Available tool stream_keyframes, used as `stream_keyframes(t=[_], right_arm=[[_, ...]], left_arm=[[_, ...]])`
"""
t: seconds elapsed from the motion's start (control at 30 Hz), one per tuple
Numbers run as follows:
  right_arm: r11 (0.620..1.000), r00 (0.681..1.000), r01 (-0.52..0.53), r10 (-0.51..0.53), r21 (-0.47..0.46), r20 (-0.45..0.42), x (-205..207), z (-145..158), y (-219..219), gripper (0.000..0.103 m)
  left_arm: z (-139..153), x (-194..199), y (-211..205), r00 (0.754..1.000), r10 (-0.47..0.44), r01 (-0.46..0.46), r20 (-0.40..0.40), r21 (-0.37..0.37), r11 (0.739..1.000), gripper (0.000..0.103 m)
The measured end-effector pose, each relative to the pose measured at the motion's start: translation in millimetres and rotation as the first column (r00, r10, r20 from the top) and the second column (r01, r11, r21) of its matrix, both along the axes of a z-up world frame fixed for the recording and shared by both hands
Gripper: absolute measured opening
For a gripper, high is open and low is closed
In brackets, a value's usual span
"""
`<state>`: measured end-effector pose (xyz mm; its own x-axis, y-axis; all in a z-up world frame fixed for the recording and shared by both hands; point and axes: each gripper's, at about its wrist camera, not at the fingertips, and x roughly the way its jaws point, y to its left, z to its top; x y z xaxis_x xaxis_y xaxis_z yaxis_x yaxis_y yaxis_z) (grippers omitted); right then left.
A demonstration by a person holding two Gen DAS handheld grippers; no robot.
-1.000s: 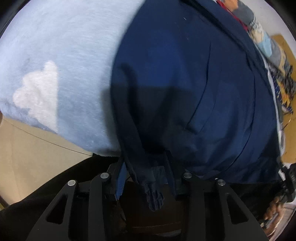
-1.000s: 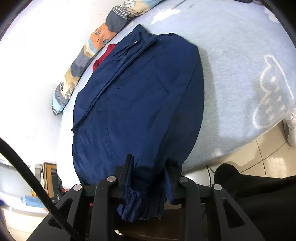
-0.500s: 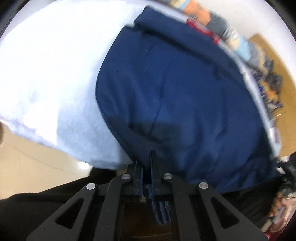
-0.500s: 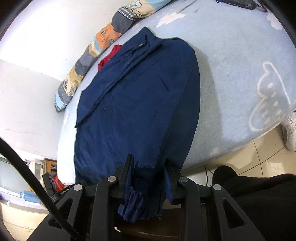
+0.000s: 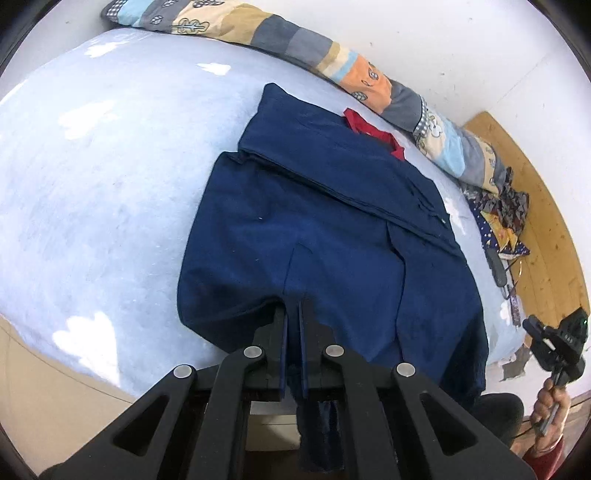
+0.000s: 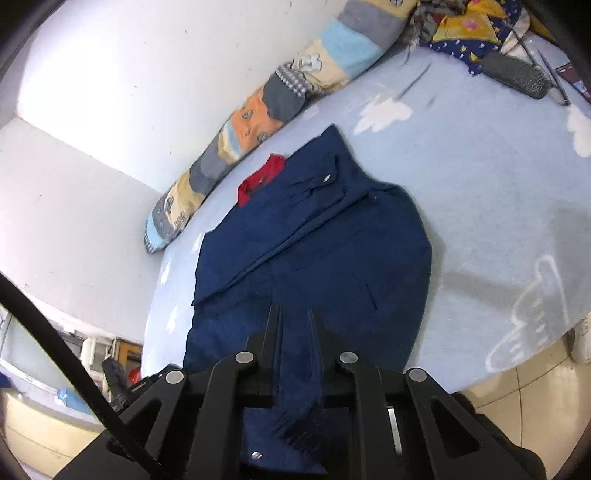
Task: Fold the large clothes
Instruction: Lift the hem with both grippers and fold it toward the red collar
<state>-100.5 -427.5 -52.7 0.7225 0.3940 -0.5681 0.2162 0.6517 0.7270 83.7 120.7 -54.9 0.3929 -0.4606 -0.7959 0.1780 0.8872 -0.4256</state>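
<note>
A navy blue jacket [image 5: 332, 236] lies spread on a light blue bed sheet [image 5: 110, 166], its red collar lining [image 5: 373, 131] at the far end near the wall. My left gripper [image 5: 293, 312] is shut on the jacket's near hem, and a strip of fabric hangs down behind the fingers. In the right wrist view the same jacket [image 6: 325, 243] runs away from my right gripper [image 6: 295, 319]. Its jaws are closing on a thick bunch of the hem, which fills the gap between the pads. Both grippers hold the hem raised off the bed's near edge.
A long patchwork pillow [image 5: 295, 40] lies along the white wall. Loose patterned cloth [image 6: 472, 26] and a dark oblong object [image 6: 517, 75] sit at the head of the bed by a wooden board [image 5: 535, 206]. Tiled floor [image 6: 535, 391] lies below the bed edge. A person's hand [image 5: 552, 402] shows at the right.
The left gripper went from open around the hem to shut on it. Both grippers rose with the hem and tipped up, so more of the bed shows. The right jaws narrowed on the fabric.
</note>
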Motion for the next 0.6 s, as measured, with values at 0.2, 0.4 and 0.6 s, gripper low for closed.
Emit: stream_keyframes(t=[0.2,0.4,0.6], right_arm=[[0.99,0.987,-0.048,0.027,-0.129,-0.161,-3.7,-23.2,25.4,0.095],[0.98,0.957,-0.06,0.002,-0.19,-0.289,12.8,-46.2,57.1,0.095],[0.959,0.88,-0.105,-0.034,-0.265,-0.473,34.5,-85.5,86.9,0.095]], left_arm=[[-5.3,-9.8,-6.1,1.0,-0.016,0.015,0.021,0.038,0.999,0.005],[-15.2,-8.1,3.9,1.0,-0.008,0.008,0.016,0.0,1.0,0.005],[-17.7,-13.2,4.4,0.999,-0.017,0.017,0.043,-0.013,1.0,0.005]])
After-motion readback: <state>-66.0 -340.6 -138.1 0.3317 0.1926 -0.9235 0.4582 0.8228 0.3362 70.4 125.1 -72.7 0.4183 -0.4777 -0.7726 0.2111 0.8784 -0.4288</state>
